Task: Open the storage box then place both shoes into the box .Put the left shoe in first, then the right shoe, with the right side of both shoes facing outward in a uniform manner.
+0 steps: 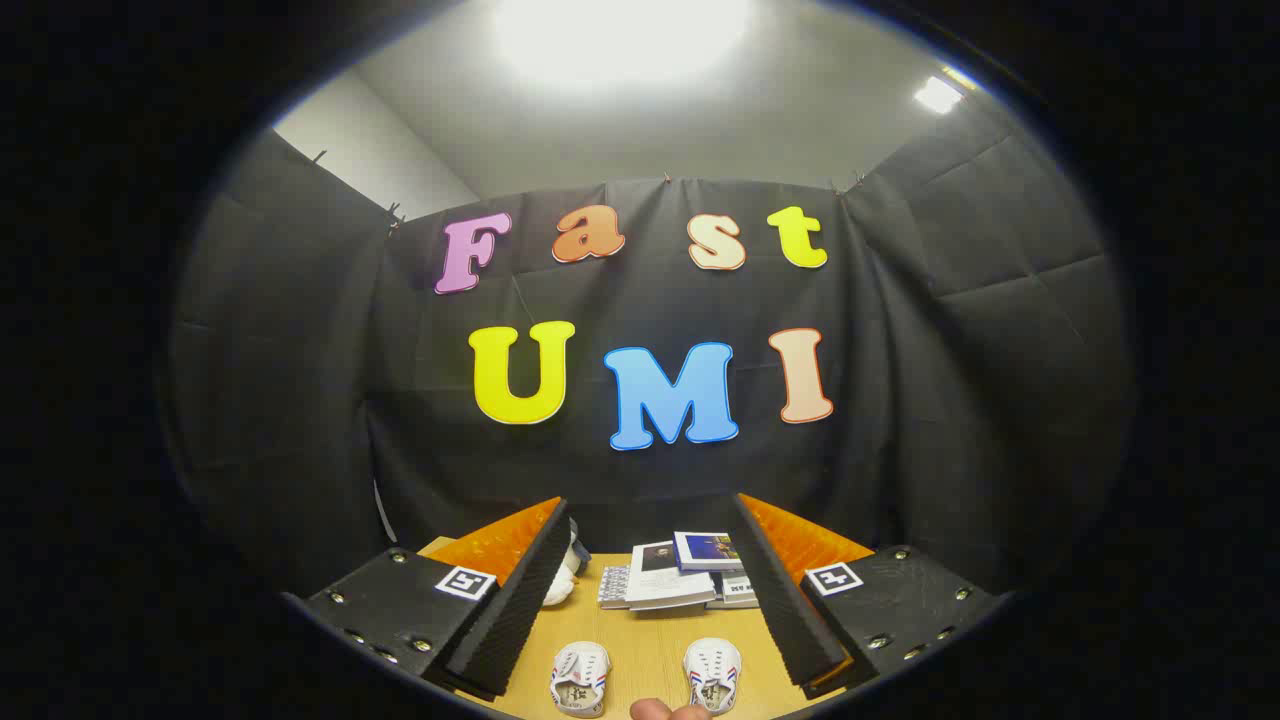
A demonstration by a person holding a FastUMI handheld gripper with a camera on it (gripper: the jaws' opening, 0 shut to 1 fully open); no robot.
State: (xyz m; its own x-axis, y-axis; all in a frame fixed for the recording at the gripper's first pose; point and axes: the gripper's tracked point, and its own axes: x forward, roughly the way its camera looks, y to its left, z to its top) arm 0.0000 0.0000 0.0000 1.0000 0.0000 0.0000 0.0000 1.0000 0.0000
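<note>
Bright ceiling light glares overhead, blown out; strong fisheye bending at edges; centre sharp, evenly lit.

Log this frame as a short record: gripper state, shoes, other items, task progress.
gripper: gripper open, fingers spread wide above the table, holding nothing
shoes: two small white shoes, left-hand shoe and right-hand shoe, side by side between the fingers
other items: stack of books beyond the shoes
person: fingertip near the shoes
progress: shoes not yet picked up
</note>
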